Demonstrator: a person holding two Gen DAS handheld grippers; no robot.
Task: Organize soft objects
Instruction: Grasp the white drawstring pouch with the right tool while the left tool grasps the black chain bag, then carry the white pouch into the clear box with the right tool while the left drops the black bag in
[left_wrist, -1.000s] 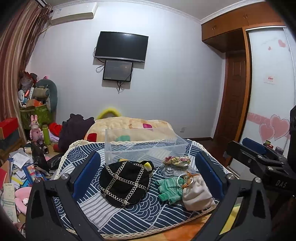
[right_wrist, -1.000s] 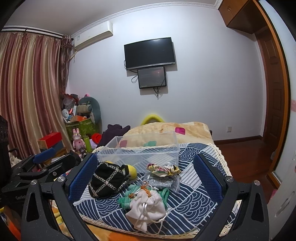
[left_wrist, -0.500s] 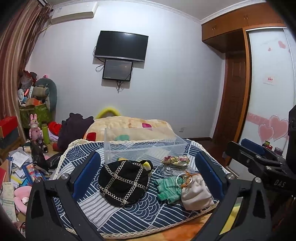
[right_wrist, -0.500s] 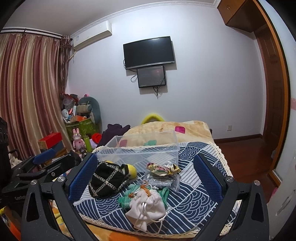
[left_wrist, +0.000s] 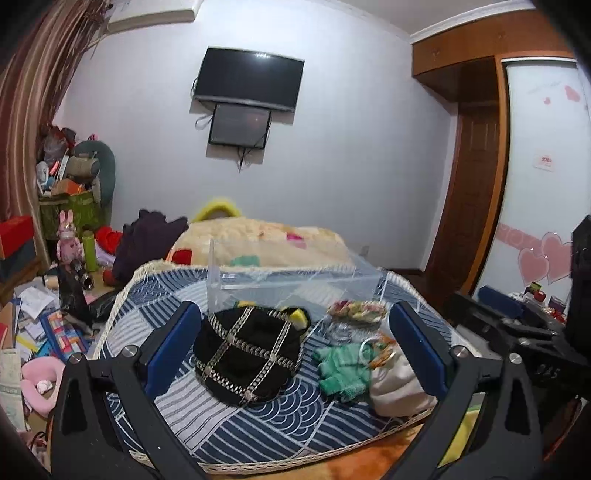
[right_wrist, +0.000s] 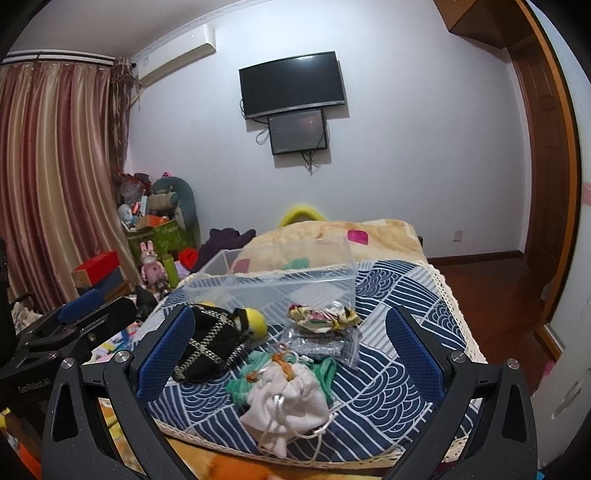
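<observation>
Left of centre in the left wrist view, the black chain-trimmed hat (left_wrist: 247, 356) lies flat on the blue patterned cloth (left_wrist: 184, 417), crown up and long axis running lower left to upper right; it looks light and floppy, best pinched at its near rim. To its right lie the green gloves (left_wrist: 341, 369), limp, and the white drawstring pouch (right_wrist: 286, 397), cord end nearest; the clear box (right_wrist: 273, 280) stands behind. Both the left gripper (left_wrist: 295, 347) and the right gripper (right_wrist: 290, 354) hover spread wide, holding nothing.

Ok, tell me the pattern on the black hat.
Silver chain grid on the hat; left wrist view shows it best.
</observation>
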